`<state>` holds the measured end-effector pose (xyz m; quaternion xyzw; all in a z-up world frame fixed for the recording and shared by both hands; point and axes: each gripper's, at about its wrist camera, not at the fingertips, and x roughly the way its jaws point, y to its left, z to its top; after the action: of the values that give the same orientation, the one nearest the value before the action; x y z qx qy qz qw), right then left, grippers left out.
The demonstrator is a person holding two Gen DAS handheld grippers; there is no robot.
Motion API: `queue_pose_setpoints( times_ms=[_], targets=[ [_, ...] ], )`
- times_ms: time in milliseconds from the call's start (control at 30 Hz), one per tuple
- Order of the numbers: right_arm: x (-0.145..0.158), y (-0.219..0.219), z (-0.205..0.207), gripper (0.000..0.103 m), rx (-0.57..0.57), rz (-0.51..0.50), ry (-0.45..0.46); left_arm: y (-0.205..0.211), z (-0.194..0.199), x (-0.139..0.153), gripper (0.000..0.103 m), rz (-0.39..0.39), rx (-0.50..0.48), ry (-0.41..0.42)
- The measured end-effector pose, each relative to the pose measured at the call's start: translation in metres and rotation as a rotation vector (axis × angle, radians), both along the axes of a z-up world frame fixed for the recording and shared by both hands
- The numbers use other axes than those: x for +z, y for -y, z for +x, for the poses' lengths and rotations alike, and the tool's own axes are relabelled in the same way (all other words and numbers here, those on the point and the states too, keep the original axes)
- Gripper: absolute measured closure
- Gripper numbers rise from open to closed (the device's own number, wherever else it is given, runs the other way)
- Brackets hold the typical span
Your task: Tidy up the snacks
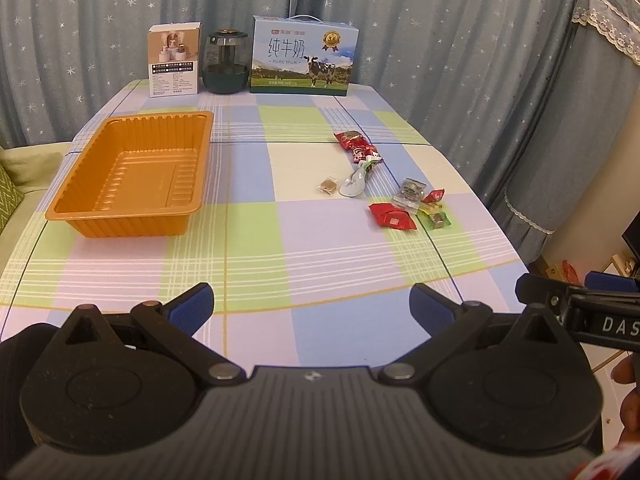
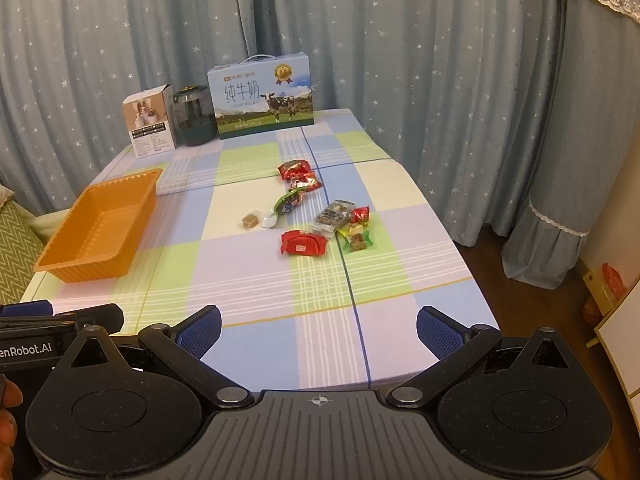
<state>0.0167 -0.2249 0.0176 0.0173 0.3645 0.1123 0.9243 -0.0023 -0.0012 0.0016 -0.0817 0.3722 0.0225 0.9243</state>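
An empty orange plastic tray [image 1: 132,178] [image 2: 98,226] sits on the table's left side. Several wrapped snacks lie scattered right of it: a red packet [image 1: 392,216] [image 2: 303,243], a long red-and-green wrapper [image 1: 360,152] [image 2: 296,184], a small brown candy [image 1: 326,187] [image 2: 250,221], a clear packet [image 1: 409,191] [image 2: 334,214] and small green and red candies [image 1: 436,216] [image 2: 356,236]. My left gripper [image 1: 311,306] is open and empty above the table's near edge. My right gripper [image 2: 319,326] is open and empty, also at the near edge.
At the table's far edge stand a white carton [image 1: 175,60] [image 2: 150,120], a dark jar [image 1: 225,62] [image 2: 195,116] and a milk box [image 1: 304,56] [image 2: 262,94]. Starred blue curtains hang behind. The checked tablecloth [image 1: 304,240] covers the table.
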Motion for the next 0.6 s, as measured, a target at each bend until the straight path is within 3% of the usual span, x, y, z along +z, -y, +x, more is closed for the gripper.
queue_pose_setpoints(
  times_ms=[600],
  targets=[
    [0.0021, 0.0022, 0.0018, 0.0, -0.004, 0.001, 0.0, 0.002, 0.0015, 0.0009, 0.0, 0.004, -0.003, 0.003]
  ],
)
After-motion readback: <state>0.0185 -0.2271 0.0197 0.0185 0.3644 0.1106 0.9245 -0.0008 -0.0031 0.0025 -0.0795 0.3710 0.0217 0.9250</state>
